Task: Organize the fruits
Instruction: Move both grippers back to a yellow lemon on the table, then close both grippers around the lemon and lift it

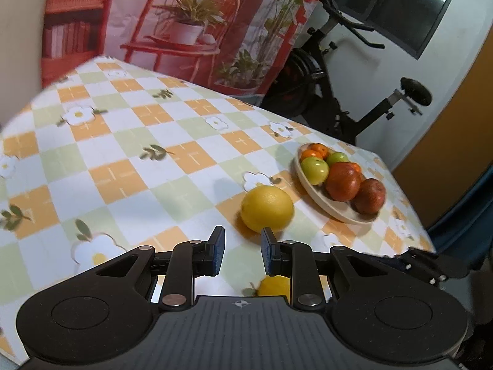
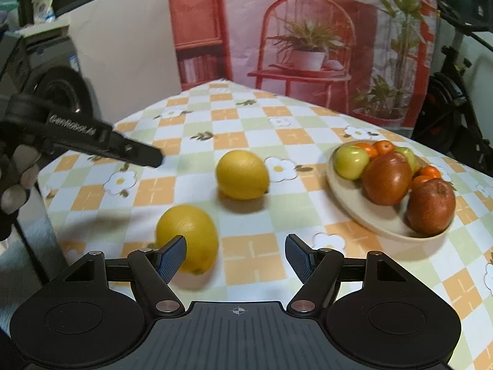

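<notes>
**Two lemons left outside the plate**

Two lemons lying loose on the checked surface [image 2: 252,141], both left of the plate [image 2: 354,212] already loaded with red apples [image 2: 386,178], green apples [image 2: 351,162] and small oranges [image 2: 383,147]. Probably the pick-up step, nothing grasped yet.

Left tongs [image 1: 242,251]: partly open, empty, just short of the far lemon [image 1: 266,208].

Right tongs [image 2: 235,257]: spread wide, empty, the near lemon [image 2: 188,237] sitting behind the left finger rather than between the two.

Next, most likely: centring over one lemon, closing gently, carrying to the plate's bare near side. Smooth, rounded yellow skins, apt to roll if nudged.
</notes>
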`<action>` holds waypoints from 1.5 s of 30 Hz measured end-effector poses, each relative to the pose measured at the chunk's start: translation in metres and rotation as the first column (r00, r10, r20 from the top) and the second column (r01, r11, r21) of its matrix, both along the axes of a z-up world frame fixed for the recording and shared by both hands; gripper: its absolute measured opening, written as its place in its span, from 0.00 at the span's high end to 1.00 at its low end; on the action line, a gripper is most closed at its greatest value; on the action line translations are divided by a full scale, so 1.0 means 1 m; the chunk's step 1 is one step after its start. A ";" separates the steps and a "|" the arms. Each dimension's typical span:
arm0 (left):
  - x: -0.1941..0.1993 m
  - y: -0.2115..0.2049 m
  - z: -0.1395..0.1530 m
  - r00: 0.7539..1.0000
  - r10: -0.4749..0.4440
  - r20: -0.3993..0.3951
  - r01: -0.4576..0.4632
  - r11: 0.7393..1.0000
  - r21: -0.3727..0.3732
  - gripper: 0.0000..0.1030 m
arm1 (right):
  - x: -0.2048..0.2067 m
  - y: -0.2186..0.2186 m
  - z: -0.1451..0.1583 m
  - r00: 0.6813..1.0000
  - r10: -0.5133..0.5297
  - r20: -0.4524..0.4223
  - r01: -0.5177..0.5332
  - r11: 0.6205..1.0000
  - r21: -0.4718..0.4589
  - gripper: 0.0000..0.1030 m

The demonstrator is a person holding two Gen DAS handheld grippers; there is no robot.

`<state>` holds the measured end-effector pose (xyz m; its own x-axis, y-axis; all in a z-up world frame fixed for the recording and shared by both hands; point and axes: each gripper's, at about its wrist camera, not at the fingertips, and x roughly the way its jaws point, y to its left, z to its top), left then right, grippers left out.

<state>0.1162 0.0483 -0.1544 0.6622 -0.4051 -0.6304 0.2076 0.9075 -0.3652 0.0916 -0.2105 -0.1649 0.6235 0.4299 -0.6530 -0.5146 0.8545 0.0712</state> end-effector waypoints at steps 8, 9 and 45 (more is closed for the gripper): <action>0.006 0.004 -0.024 0.997 -0.015 -0.078 0.005 0.992 -0.124 0.74 | 0.000 0.021 -0.009 0.995 0.094 -0.034 -0.096 0.994 -0.045 0.37; 0.007 0.003 -0.027 0.996 -0.018 -0.087 0.006 0.991 -0.135 0.75 | 0.000 0.023 -0.011 0.994 0.103 -0.040 -0.105 0.993 -0.050 0.38; 0.010 -0.028 -0.044 0.987 -0.112 -0.119 0.084 0.973 -0.213 0.63 | 0.007 0.008 -0.035 0.993 0.067 -0.094 -0.056 0.992 0.116 0.54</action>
<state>0.1266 0.0200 -0.1987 0.5310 -0.5945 -0.6038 0.2303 0.7870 -0.5724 0.0984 -0.2025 -0.2004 0.5294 0.5398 -0.6544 -0.5517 0.8051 0.2178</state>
